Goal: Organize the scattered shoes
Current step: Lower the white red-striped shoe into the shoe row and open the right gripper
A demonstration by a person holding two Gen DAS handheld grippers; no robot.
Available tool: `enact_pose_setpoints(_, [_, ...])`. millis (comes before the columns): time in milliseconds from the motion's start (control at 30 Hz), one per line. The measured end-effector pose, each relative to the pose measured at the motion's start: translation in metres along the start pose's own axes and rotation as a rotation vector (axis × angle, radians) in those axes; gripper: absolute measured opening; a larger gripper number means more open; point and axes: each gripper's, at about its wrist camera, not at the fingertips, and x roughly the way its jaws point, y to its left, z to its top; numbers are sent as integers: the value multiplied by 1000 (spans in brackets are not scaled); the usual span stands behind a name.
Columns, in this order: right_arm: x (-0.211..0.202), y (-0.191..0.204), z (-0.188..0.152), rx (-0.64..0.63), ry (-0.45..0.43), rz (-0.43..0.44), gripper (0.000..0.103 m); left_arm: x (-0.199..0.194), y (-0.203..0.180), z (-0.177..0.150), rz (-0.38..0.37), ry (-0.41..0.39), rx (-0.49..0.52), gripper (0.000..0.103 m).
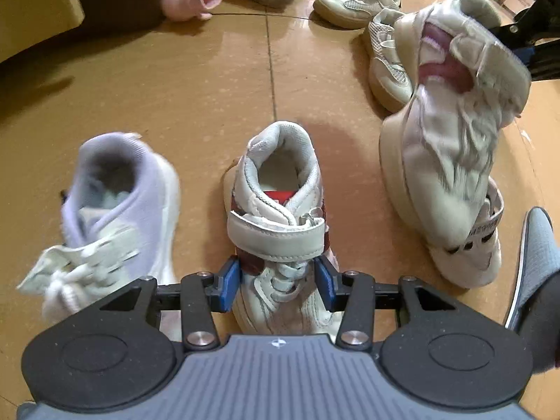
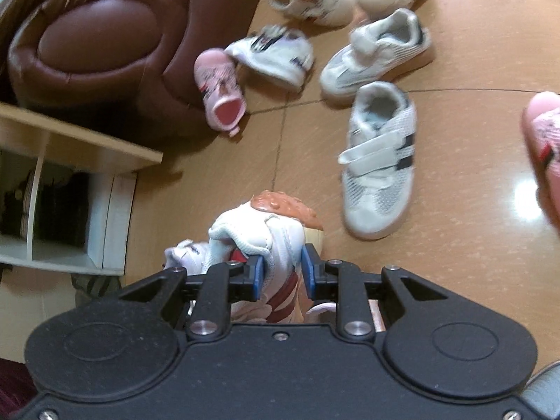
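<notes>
A small white shoe with dark red trim and a strap [image 1: 276, 231] stands on the tan floor, heel away from me. My left gripper [image 1: 277, 285] points down over its toe end, and its blue pads [image 1: 229, 285] press on both sides of the shoe. My right gripper [image 2: 281, 273] is shut on the matching white shoe with red stripes [image 2: 269, 241], held above the floor with its brown sole turned away. In the left wrist view that shoe [image 1: 451, 133] hangs at the right from the black right gripper [image 1: 535, 45].
A lilac shoe [image 1: 119, 206] lies left of the gripped one, and another white shoe [image 1: 472, 255] lies under the hanging one. Several white and pink shoes [image 2: 378, 161] are scattered beyond. A white shelf unit [image 2: 70, 147] and a brown leather seat [image 2: 105, 45] stand left. A person's grey slipper [image 1: 535, 262] is at the right.
</notes>
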Motion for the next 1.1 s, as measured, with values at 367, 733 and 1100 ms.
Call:
enact_pose_setpoints(367, [82, 35, -22, -187, 197, -110, 24, -7, 16, 1, -21, -5, 6, 44])
enact_pose_setpoints(733, [106, 18, -22, -145, 214, -166, 24, 2, 0, 9, -32, 4, 97, 44])
enact_pose_setpoints(1100, [88, 17, -21, -108, 175, -205, 66, 6, -18, 7, -29, 10, 93, 67])
